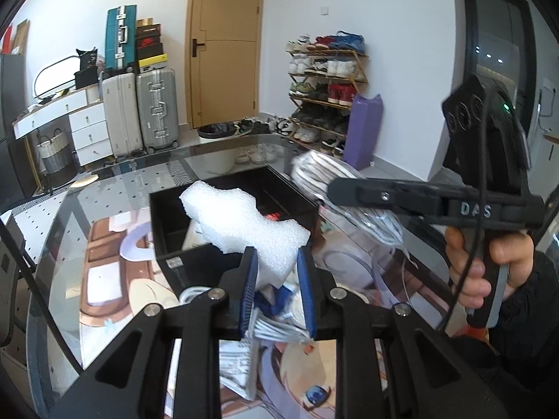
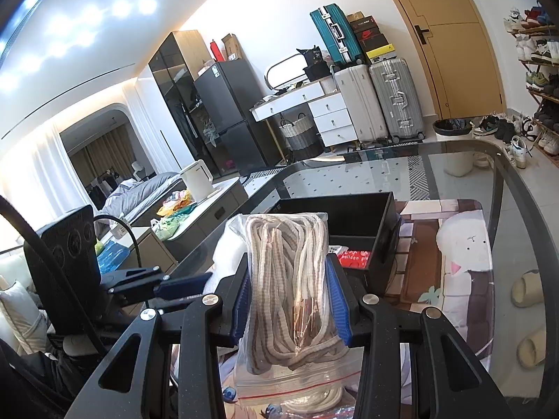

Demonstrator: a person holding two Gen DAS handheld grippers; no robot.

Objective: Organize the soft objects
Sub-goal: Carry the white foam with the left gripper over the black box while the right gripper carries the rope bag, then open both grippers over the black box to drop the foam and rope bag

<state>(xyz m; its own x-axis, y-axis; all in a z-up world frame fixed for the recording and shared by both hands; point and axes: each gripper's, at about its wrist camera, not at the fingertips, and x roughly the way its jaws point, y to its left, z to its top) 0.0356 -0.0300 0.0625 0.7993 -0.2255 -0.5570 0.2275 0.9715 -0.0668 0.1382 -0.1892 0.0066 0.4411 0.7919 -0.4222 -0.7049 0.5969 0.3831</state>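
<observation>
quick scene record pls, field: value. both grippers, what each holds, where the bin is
left gripper: shut on white foam piece, held above the black bin
right gripper: shut on bag of cord, a clear zip bag of coiled beige cord
black bin: open top, on the glass table, ahead of both grippers
bin contents: red packet; the rest unclear

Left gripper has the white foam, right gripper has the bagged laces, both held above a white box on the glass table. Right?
Not quite: the box is black, as the right wrist view shows. The left gripper does clamp the white foam, and the right gripper the bagged laces.
</observation>
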